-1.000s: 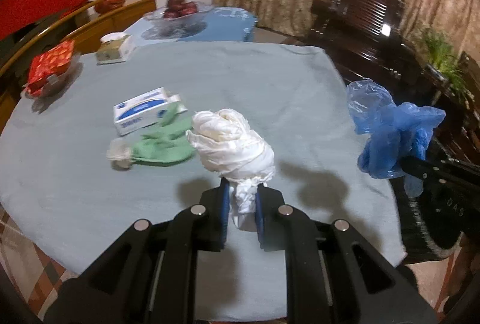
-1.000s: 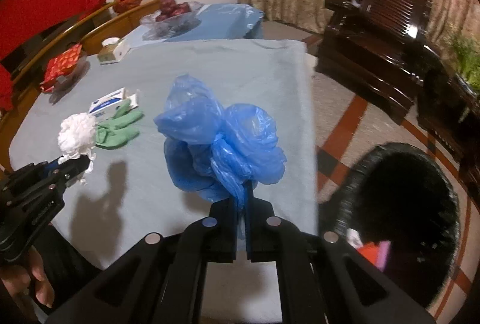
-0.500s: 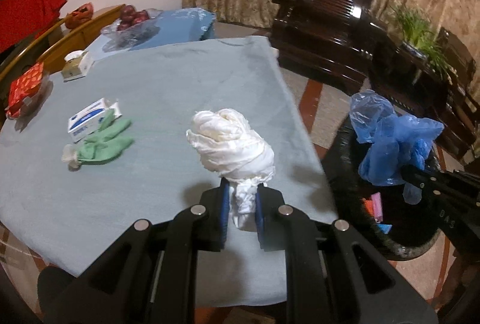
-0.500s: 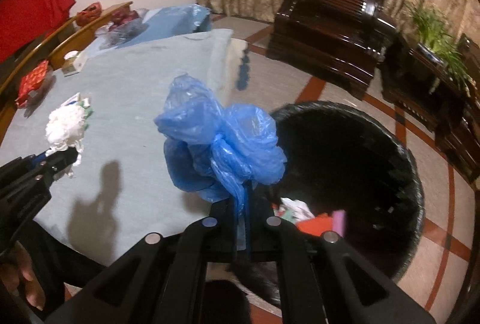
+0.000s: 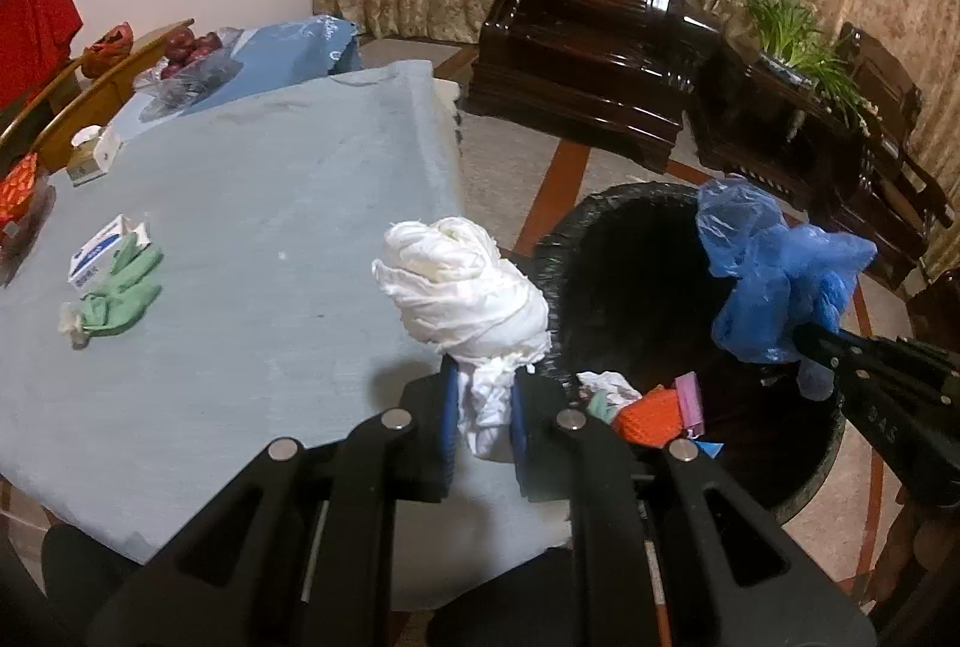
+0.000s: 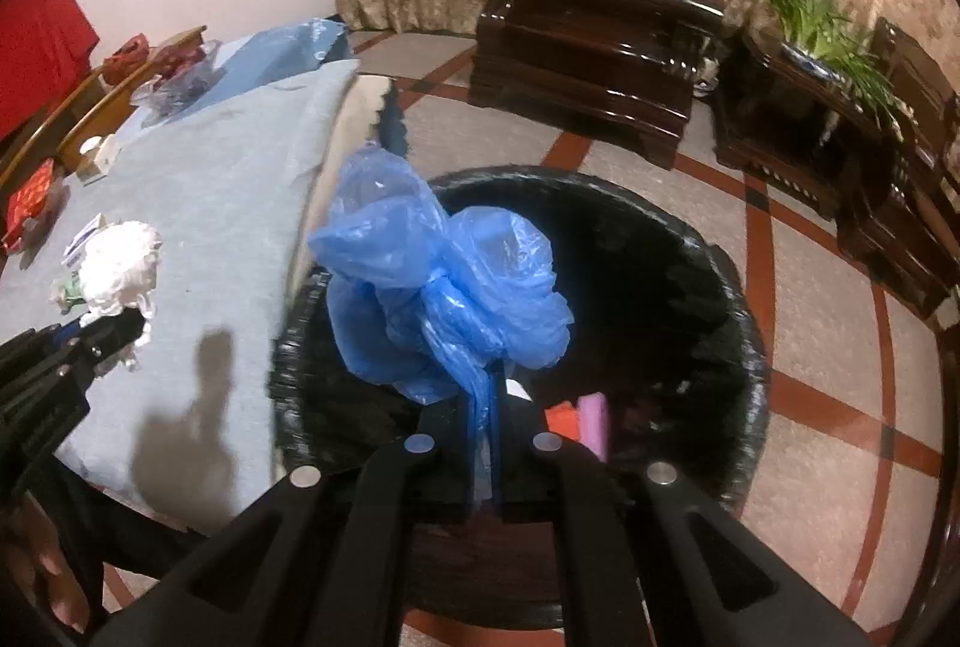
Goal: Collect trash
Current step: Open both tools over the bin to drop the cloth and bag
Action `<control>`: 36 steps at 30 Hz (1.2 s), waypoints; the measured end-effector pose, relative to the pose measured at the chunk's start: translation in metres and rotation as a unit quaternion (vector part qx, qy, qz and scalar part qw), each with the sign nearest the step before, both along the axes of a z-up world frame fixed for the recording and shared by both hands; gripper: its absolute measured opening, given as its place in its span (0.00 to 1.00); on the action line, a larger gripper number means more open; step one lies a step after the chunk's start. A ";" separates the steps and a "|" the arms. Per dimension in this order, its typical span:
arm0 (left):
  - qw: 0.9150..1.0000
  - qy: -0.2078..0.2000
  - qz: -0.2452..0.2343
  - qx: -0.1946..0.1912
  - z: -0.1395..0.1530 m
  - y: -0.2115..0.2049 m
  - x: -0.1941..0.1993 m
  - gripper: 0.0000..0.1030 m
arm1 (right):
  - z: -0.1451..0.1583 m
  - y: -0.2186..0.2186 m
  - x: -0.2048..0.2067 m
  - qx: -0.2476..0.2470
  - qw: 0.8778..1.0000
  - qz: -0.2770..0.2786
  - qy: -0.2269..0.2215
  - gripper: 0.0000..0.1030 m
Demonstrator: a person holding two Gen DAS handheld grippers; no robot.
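Note:
My left gripper point(image 5: 483, 407) is shut on a crumpled white bag point(image 5: 462, 287), held over the table's right edge beside the black trash bin point(image 5: 564, 239). My right gripper point(image 6: 485, 443) is shut on a crumpled blue plastic bag point(image 6: 438, 287) and holds it above the open bin point(image 6: 720, 275). The bin holds red, pink and white scraps point(image 5: 654, 407). In the right wrist view the white bag point(image 6: 120, 269) and left gripper point(image 6: 114, 332) show at the left. In the left wrist view the blue bag point(image 5: 774, 275) and right gripper point(image 5: 807, 338) show at the right.
On the blue-grey tablecloth point(image 5: 252, 203) lie green gloves point(image 5: 120, 293), a small blue-white box point(image 5: 99, 251), a tissue box point(image 5: 90, 155), a red packet point(image 5: 18, 179) and fruit point(image 5: 192, 47). A dark wooden armchair point(image 5: 600, 23) and plant stand point(image 5: 798, 65) stand behind the bin.
Both grippers have swung right from over the table toward the bin. The blue bag now hangs above the bin's opening; the white bag is at the table's edge.

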State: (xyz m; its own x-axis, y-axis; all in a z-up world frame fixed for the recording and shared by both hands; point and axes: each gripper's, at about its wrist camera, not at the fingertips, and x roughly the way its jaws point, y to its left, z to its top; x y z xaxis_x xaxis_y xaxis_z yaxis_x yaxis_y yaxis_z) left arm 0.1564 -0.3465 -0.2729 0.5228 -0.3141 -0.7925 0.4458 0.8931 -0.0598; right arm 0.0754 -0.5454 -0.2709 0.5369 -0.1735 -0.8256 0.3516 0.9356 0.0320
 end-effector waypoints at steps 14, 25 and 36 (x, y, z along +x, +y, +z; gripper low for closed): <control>1.000 0.009 -0.013 0.008 -0.019 -0.079 -0.006 0.14 | -0.035 -0.063 -0.008 0.019 1.000 -0.009 0.010 0.04; 0.999 -0.005 -0.023 0.033 -0.031 -0.103 -0.007 0.58 | -0.060 -0.086 -0.018 0.028 0.999 -0.034 0.021 0.29; 0.999 -0.021 0.009 0.031 -0.009 -0.051 -0.007 0.68 | -0.027 -0.051 -0.017 0.019 1.000 -0.009 0.004 0.33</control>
State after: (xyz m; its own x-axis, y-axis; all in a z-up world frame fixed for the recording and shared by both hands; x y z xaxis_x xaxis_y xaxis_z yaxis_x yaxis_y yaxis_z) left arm 0.1495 -0.3975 -0.2817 0.5612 -0.2557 -0.7872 0.4307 0.9024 0.0139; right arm 0.0586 -0.5965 -0.2981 0.5277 -0.1518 -0.8358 0.3695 0.9269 0.0649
